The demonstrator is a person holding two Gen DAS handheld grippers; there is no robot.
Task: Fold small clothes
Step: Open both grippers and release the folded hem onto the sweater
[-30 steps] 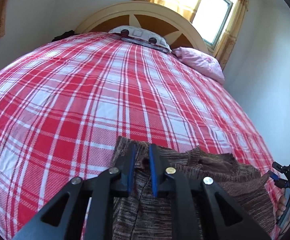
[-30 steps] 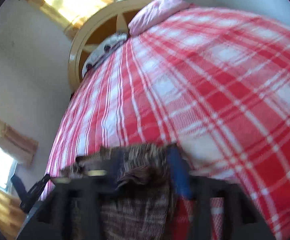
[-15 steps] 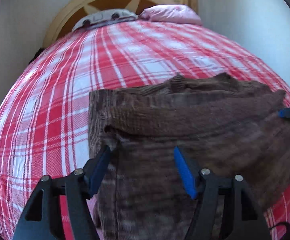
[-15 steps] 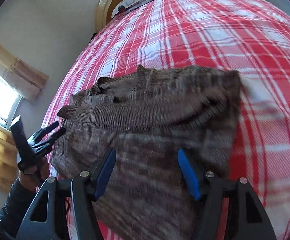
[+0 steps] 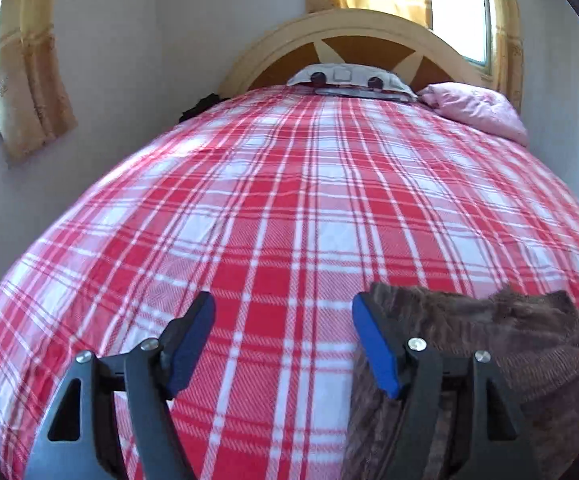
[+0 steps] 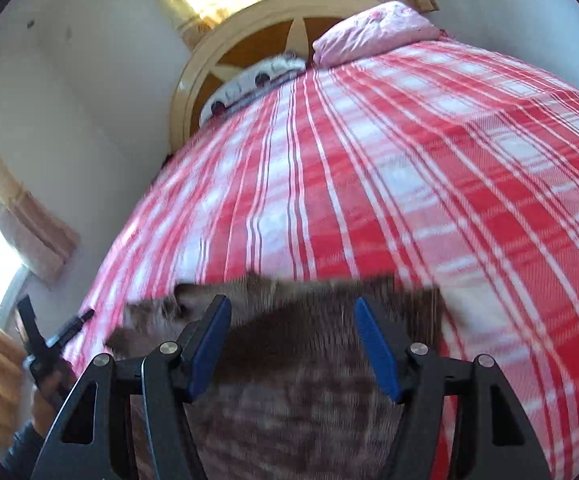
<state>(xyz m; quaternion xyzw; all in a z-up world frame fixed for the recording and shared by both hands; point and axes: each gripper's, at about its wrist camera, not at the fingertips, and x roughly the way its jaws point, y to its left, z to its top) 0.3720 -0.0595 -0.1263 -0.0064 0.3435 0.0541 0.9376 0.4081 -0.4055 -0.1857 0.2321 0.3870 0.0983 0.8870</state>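
Note:
A small brown knitted garment (image 5: 509, 344) lies on the red-and-white plaid bedspread (image 5: 289, 200) near the front edge of the bed. My left gripper (image 5: 283, 340) is open and empty, over bare bedspread just left of the garment's left edge. In the right wrist view the garment (image 6: 301, 360) lies directly below and ahead of my right gripper (image 6: 291, 344), which is open and empty. The left gripper (image 6: 45, 344) and the hand holding it show at the lower left of the right wrist view, beside the garment's left end.
A curved wooden headboard (image 5: 353, 44) stands at the far end, with a patterned pillow (image 5: 349, 78) and a pink pillow (image 5: 477, 110). Curtained windows are on the left wall (image 5: 17, 80) and behind the headboard. White walls flank the bed on both sides.
Both grippers let go of the garment and opened. The garment now lies flat on the bed. My left gripper has shifted left off the garment; the right has drawn back over it.

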